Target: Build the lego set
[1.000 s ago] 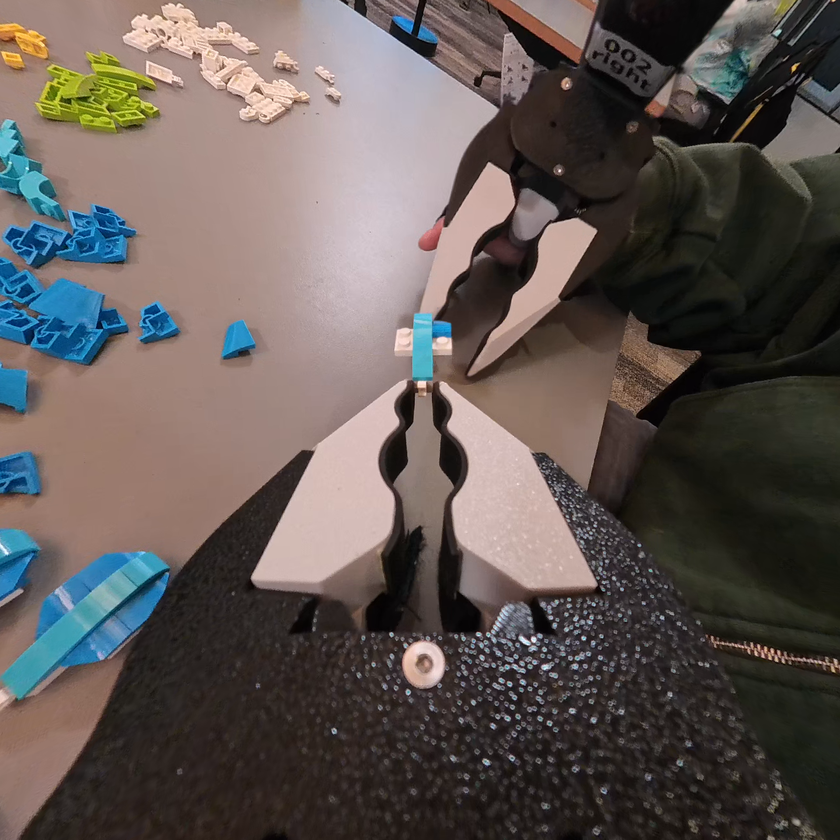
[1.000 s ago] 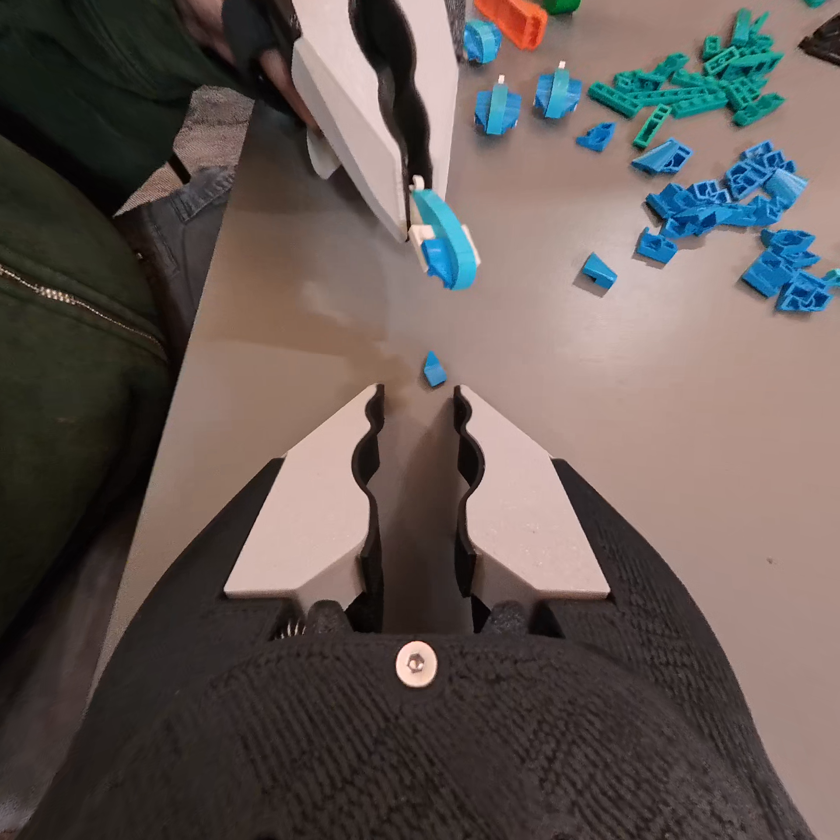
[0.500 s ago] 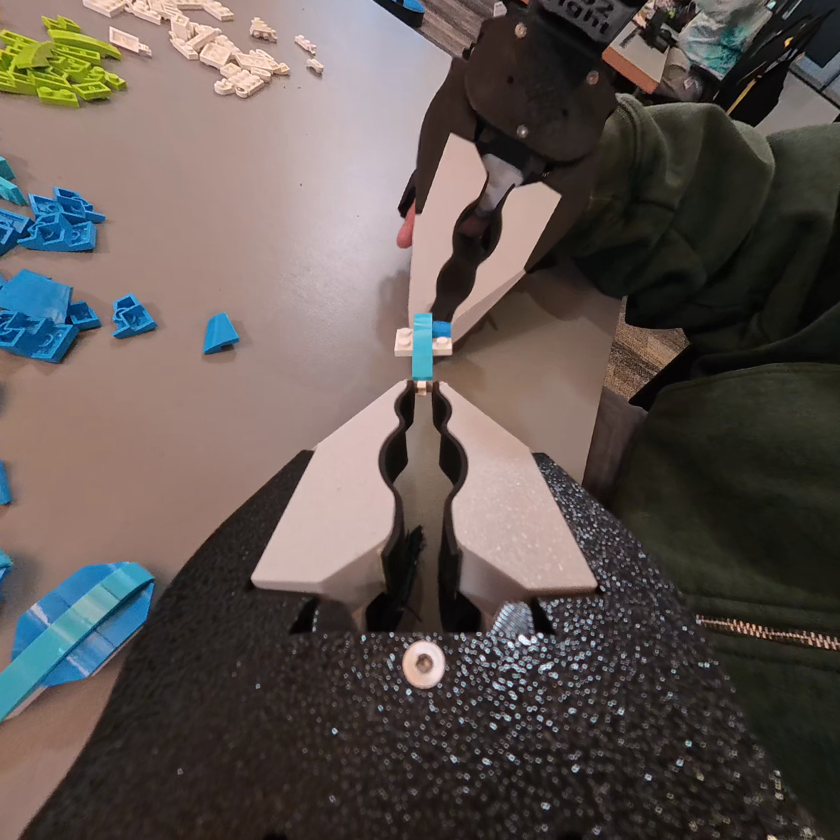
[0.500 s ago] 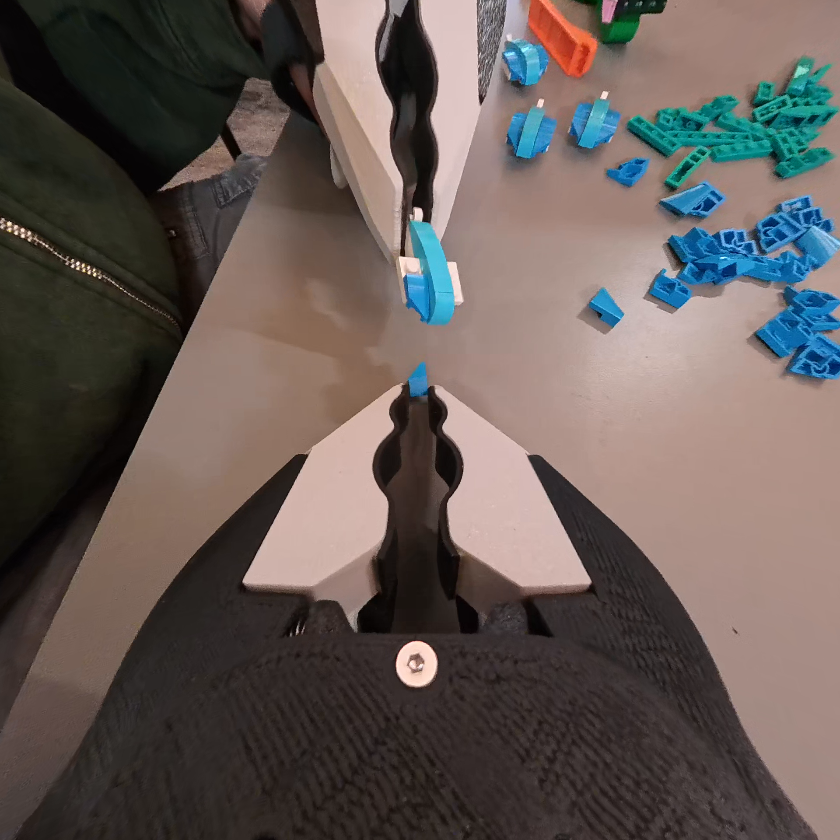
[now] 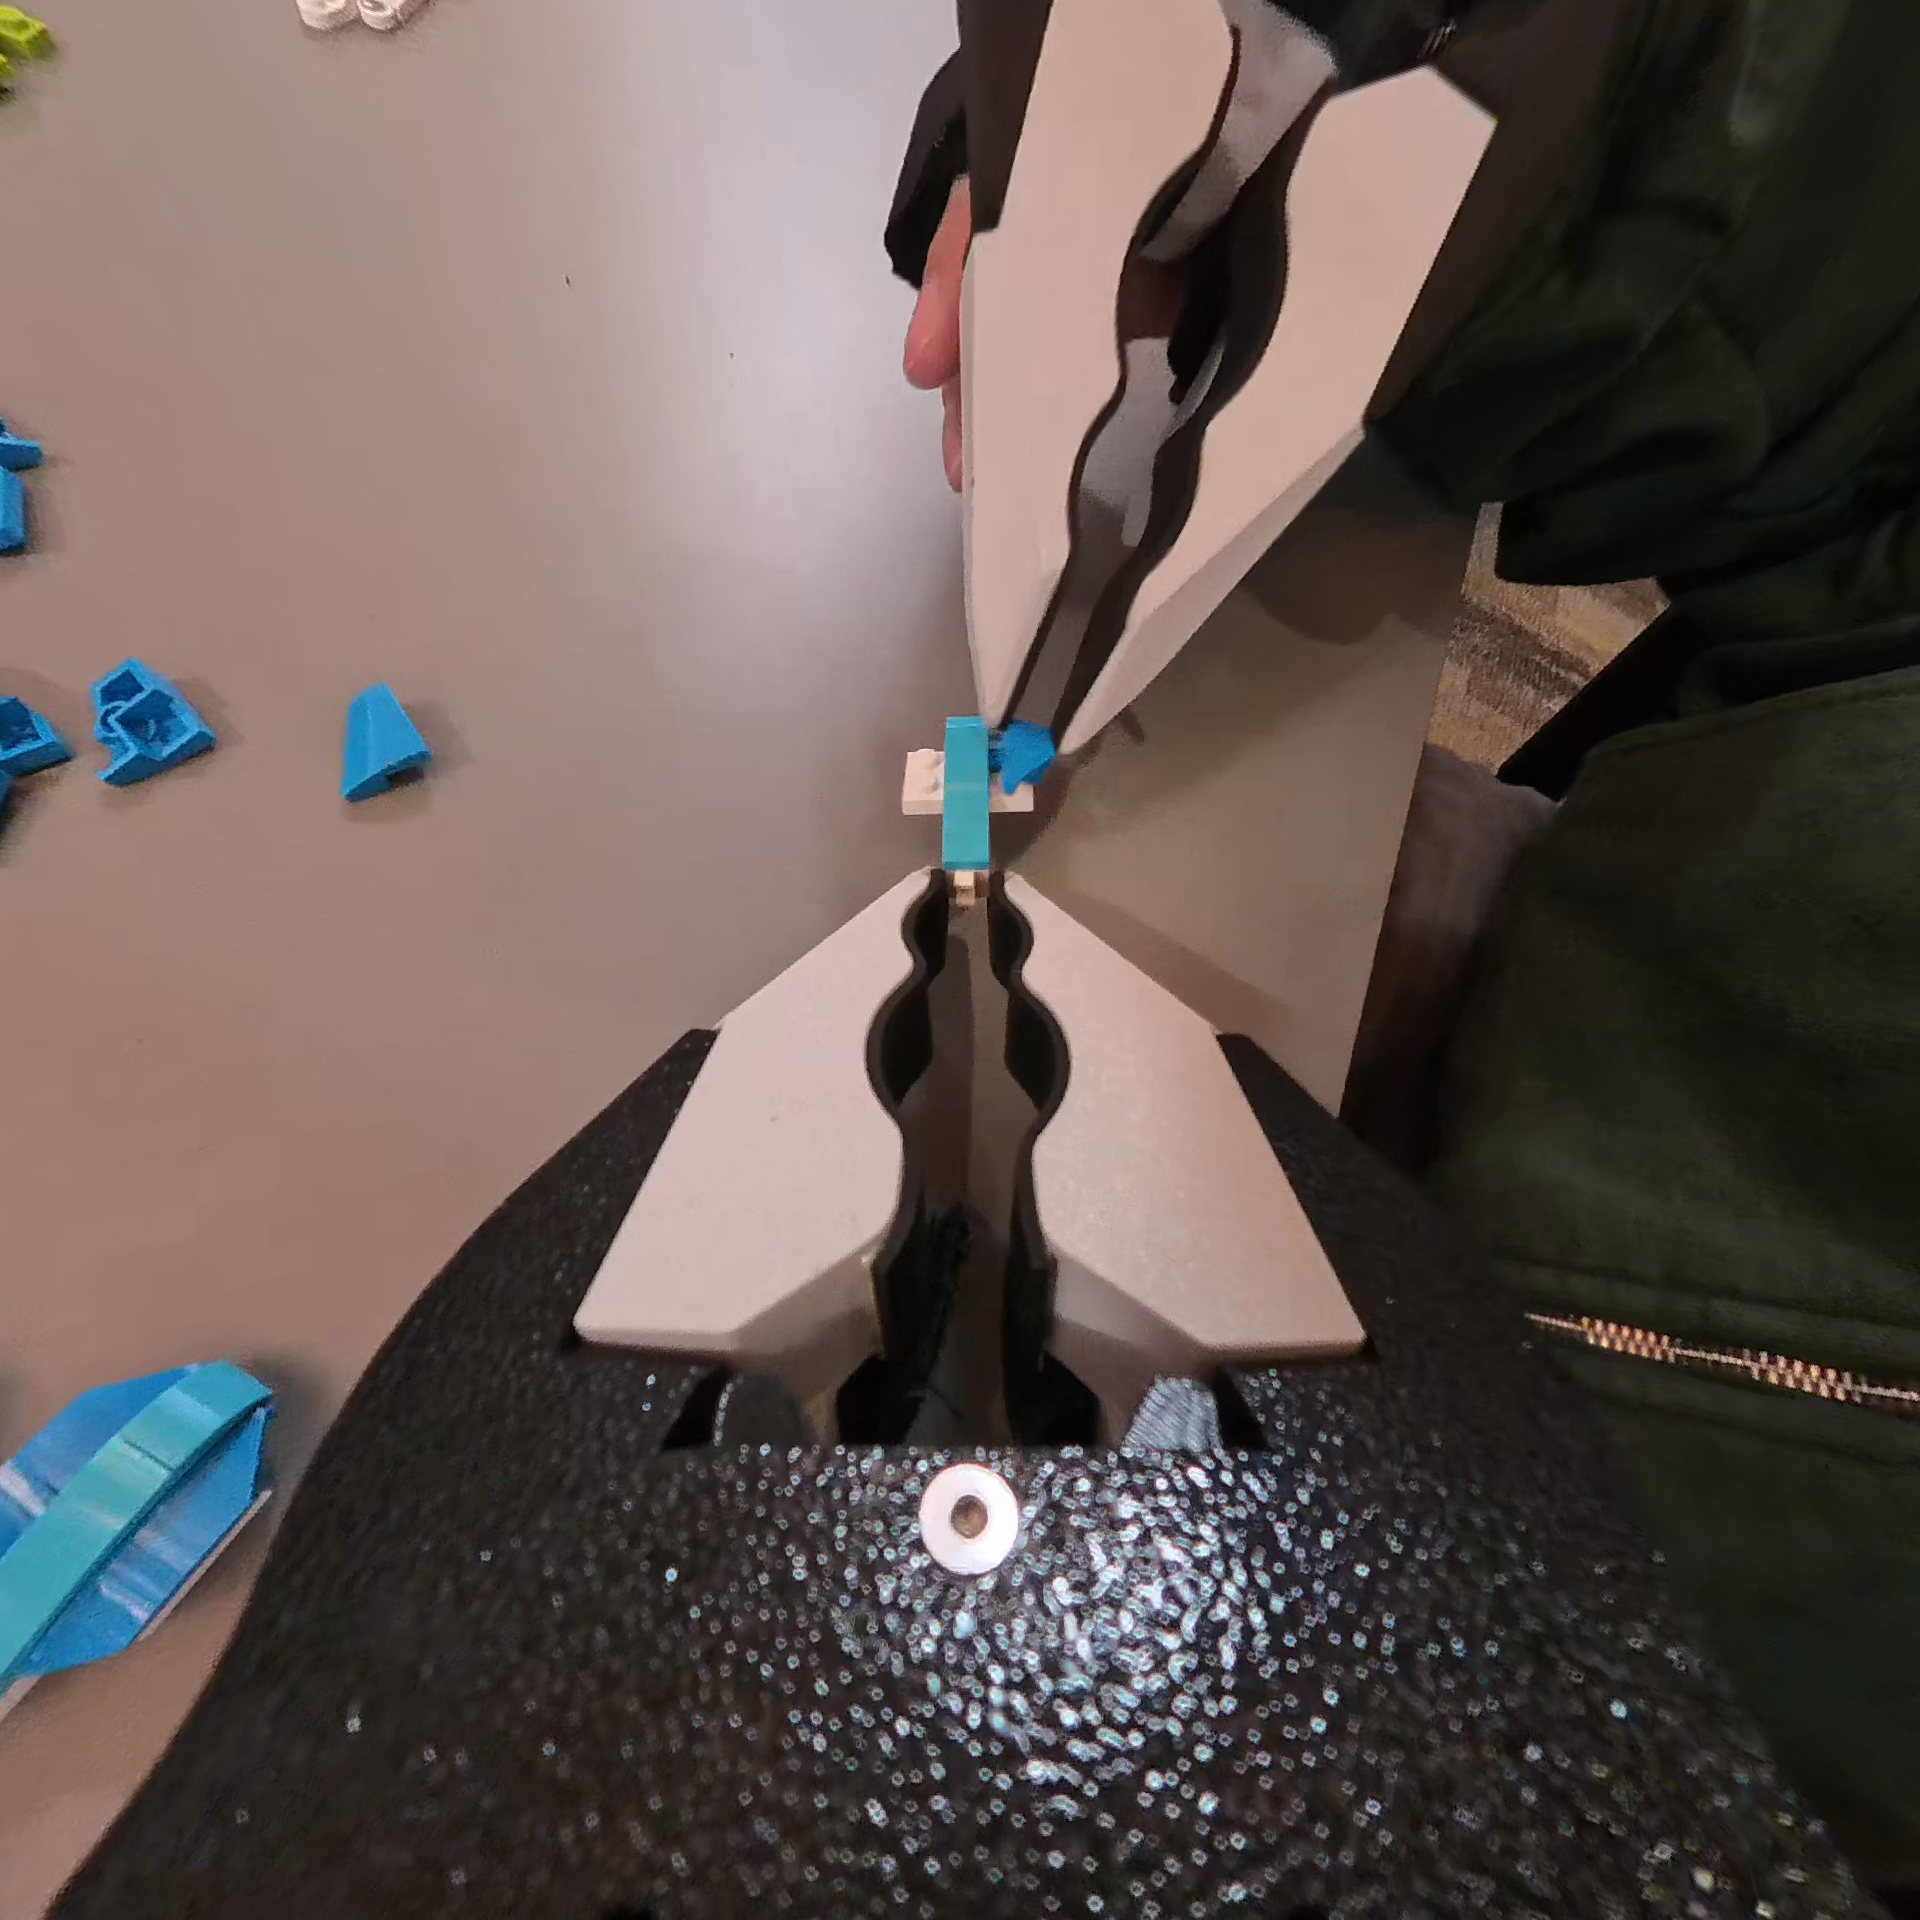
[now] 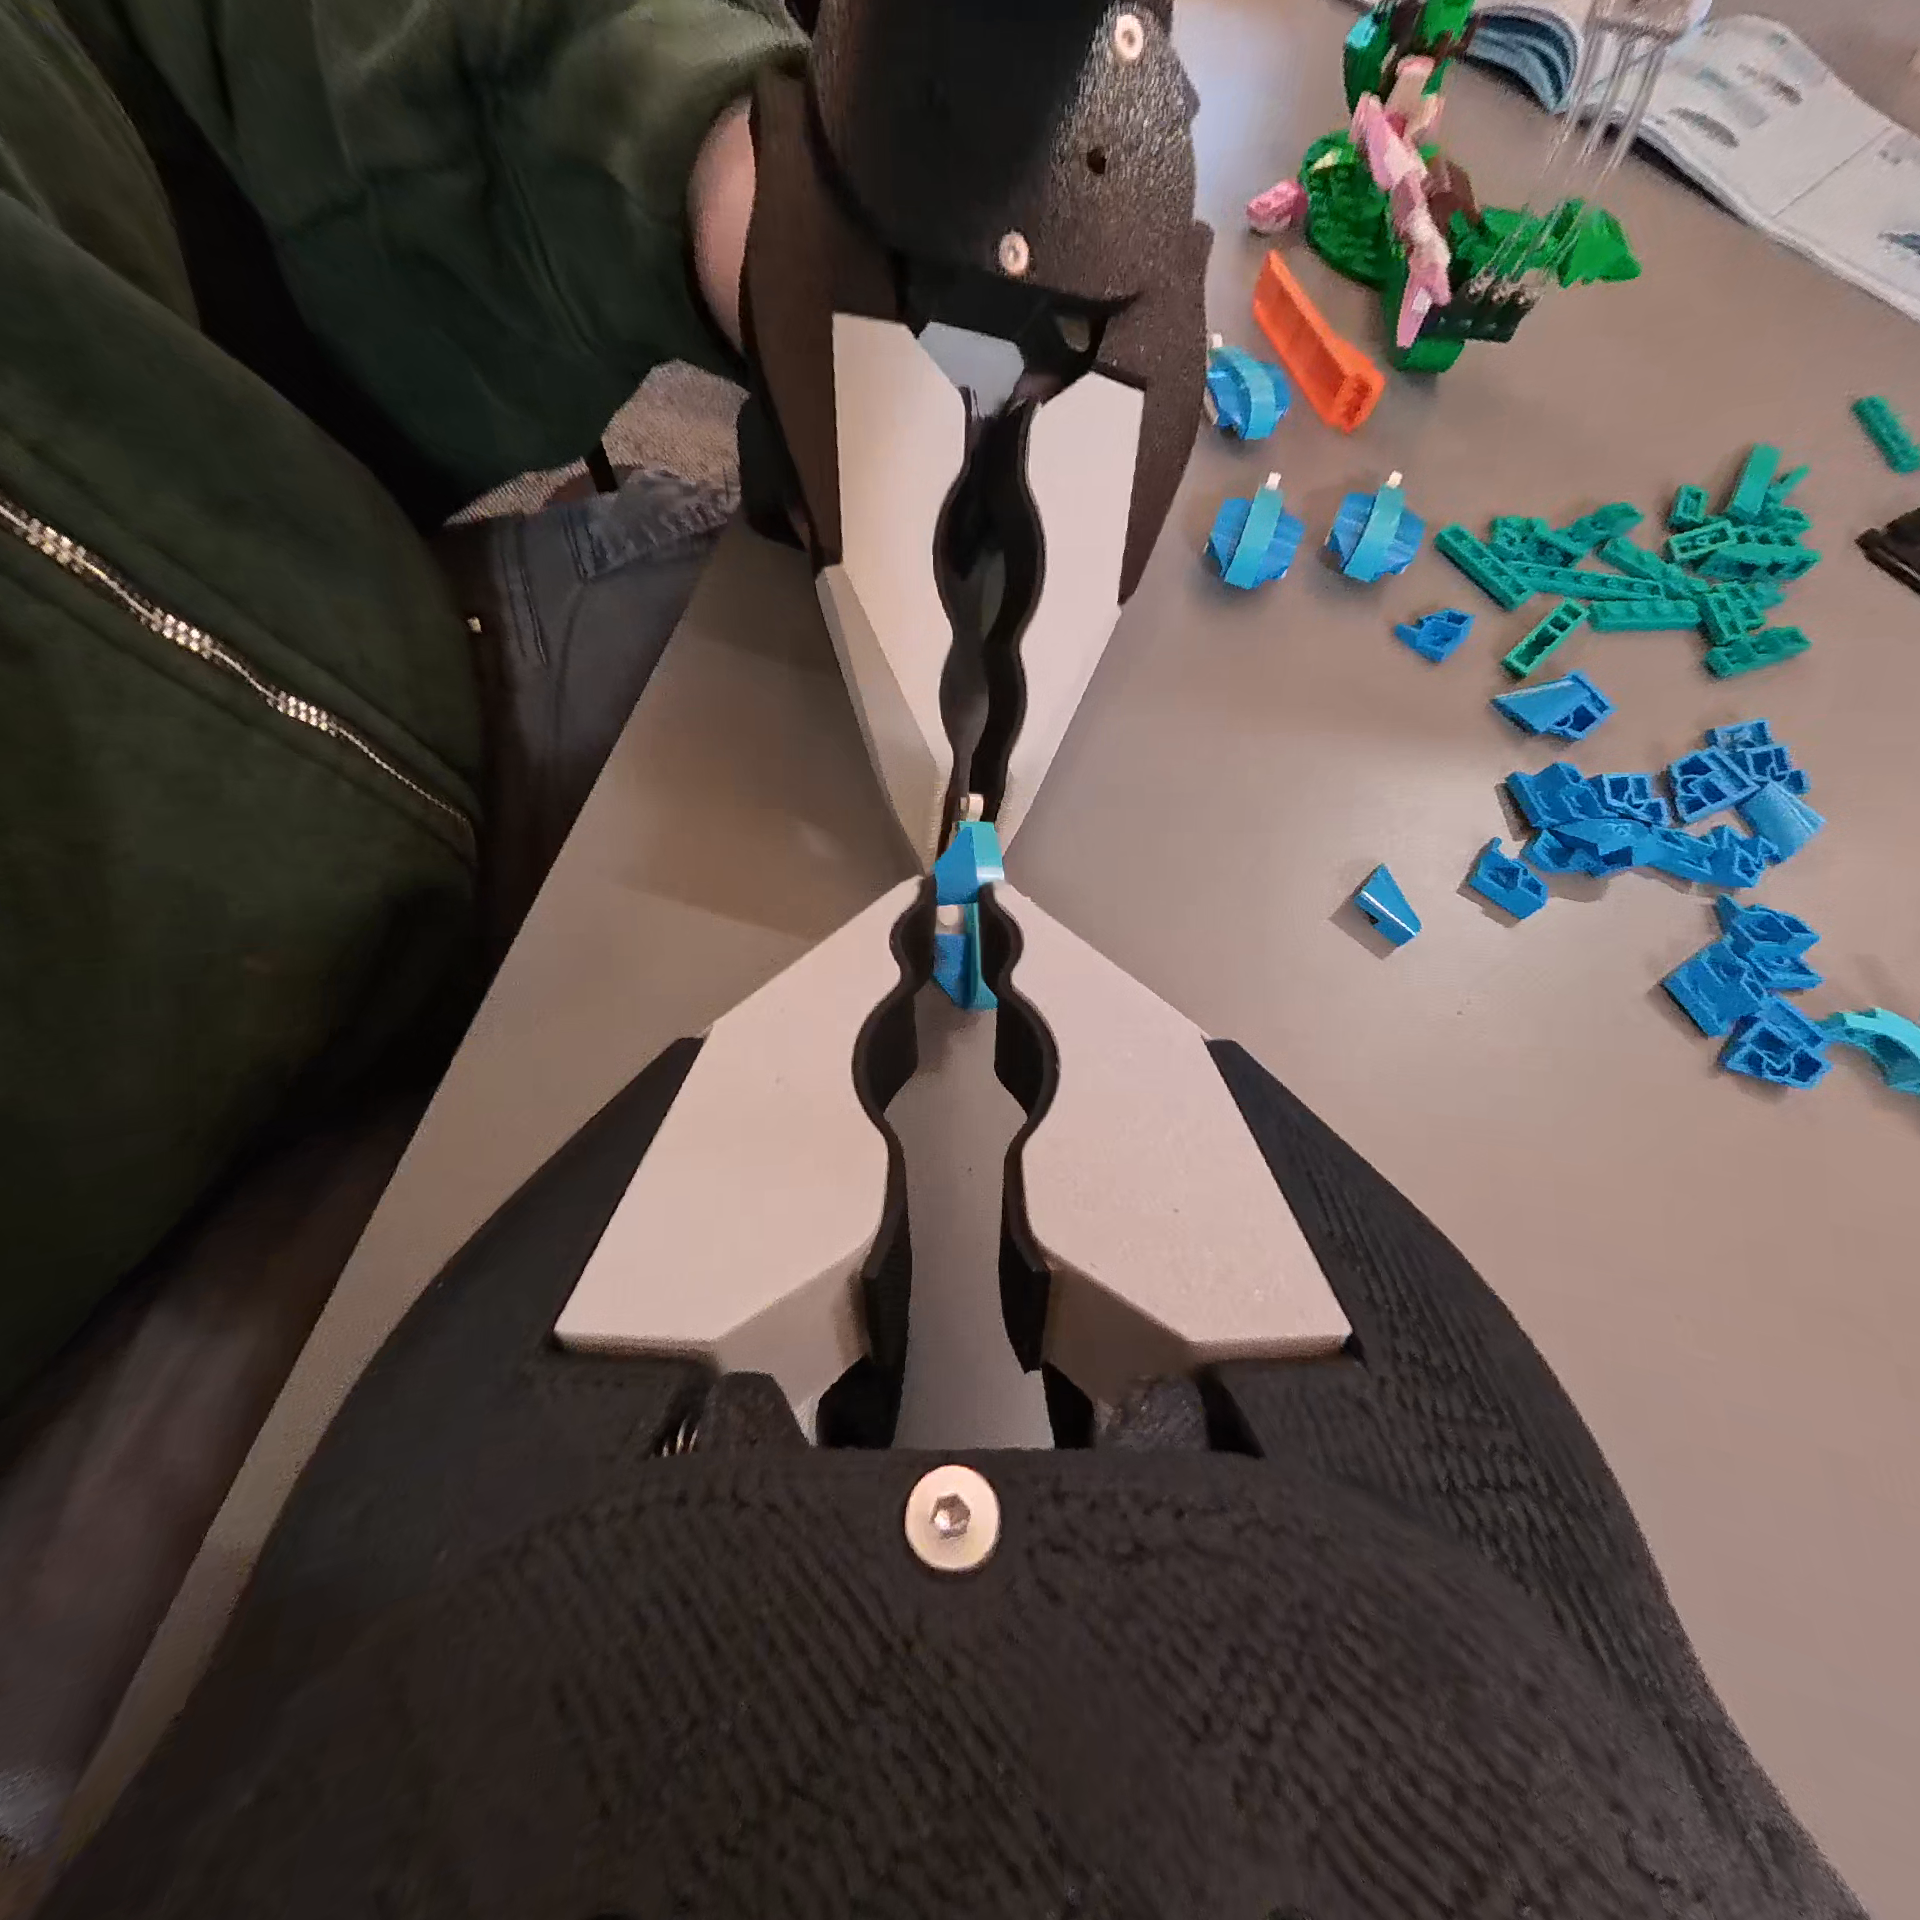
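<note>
Two grippers over the grey table [image 5: 520, 312], near its edge. Left gripper [image 5: 966, 883] nearly closed, pinching the white peg of a small blue-and-white assembly [image 5: 964, 790]. Right gripper [image 5: 1029, 727] closed on one small blue slope piece [image 5: 1023, 753], touching that assembly. Two matching assemblies [image 6: 1252, 535] well apart; open tabletop between.

No readable text, open printed booklet [image 6: 1766, 135] at the far edge of the grey worktop [image 6: 1351, 1143], print too small and blurred
</note>
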